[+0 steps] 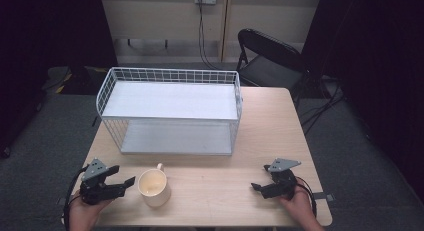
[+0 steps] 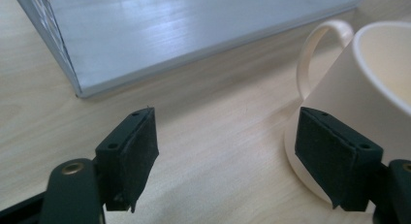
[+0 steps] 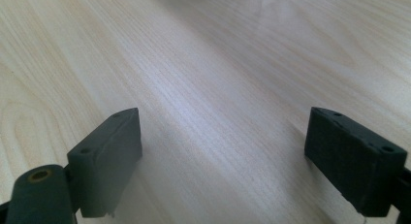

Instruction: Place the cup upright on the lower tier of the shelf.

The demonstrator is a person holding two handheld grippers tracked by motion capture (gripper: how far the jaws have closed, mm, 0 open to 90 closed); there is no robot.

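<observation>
High view: sitting upright low and left of centre, cream mug (image 1: 154, 187), handle turned toward the wire shelf rack (image 1: 169, 111) in mid-frame, probably left near the front edge for an easy reach. Pointing at the mug from the lower left, left gripper (image 1: 122, 182), jaws apart, gripping nothing, one tip just beside the mug's wall. Resting at lower right, right gripper (image 1: 260, 187), jaws apart and empty, well apart from the mug. Lying open between mug and rack, a strip of bare table (image 1: 220, 176); running close below both hands, the table's front edge.

Left gripper view: filling the right side, mug (image 2: 354, 103), handle arching toward the top; right-hand jaw standing in front of the mug's wall, contact not clear; left-hand jaw hanging over bare wood. Nothing lying between the pads (image 2: 140, 151). Reaching across the upper left, the rack's lower shelf (image 2: 160, 35), its front lip forming a low edge to clear.

Right gripper view: standing wide apart, two jaws over plain wood, holding nothing, open room all round.
</observation>
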